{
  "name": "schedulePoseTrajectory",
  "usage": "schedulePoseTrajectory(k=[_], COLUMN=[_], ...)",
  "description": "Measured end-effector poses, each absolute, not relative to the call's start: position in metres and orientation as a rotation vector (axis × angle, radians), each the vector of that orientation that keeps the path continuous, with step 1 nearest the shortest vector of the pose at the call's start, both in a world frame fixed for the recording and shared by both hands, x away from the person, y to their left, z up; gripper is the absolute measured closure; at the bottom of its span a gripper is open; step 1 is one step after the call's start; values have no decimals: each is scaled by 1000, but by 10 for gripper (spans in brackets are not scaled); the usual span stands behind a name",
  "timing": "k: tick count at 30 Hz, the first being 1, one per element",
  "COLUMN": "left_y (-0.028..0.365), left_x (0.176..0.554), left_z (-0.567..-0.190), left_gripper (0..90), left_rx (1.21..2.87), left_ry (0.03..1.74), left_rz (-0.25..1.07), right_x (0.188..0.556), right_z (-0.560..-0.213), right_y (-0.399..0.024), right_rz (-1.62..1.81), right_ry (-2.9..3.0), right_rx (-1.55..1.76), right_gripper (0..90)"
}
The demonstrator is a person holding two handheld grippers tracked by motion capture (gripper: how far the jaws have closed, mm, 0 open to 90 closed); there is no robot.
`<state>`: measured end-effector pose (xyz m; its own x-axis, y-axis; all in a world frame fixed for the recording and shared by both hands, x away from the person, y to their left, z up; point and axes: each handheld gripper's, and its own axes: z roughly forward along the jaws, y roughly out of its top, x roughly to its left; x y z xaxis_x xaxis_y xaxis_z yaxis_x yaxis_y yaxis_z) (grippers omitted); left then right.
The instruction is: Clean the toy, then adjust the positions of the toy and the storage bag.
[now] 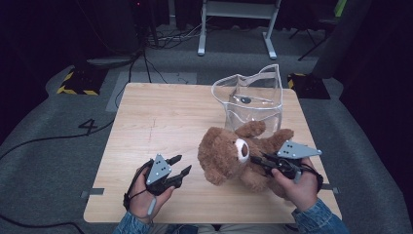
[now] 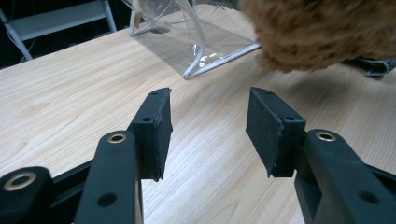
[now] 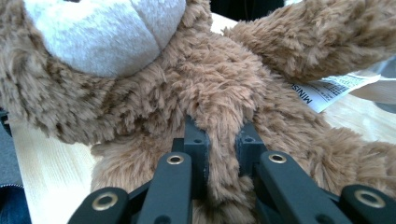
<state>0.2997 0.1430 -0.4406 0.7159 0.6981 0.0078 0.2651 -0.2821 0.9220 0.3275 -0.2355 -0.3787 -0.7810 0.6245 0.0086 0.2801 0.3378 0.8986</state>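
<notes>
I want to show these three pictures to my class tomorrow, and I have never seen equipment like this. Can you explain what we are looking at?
A person sits at a wooden table with a hand-held two-jaw gripper in each hand. The high view looks down from above. The other two come from cameras riding on the grippers, looking along their black jaws. On the table stand a clear plastic bag and a brown teddy bear. The right gripper is pinched shut on the bear's plush. The left gripper is open, holding nothing.
</notes>
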Motion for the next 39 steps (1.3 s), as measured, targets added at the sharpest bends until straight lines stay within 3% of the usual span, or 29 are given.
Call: schedulePoseTrajectory(k=[23,39], left_y=[132,136], left_x=[307,306], left_z=[-442,-443], left_gripper=[505,502], left_rx=[1864,1864], left_ry=[728,741], left_rz=[472,479], right_x=[291,302], right_z=[-367,-412], right_y=[-332,-387], right_rz=[1455,1418], right_ry=[2006,1838], right_rx=[1075,1318], right_gripper=[795,775])
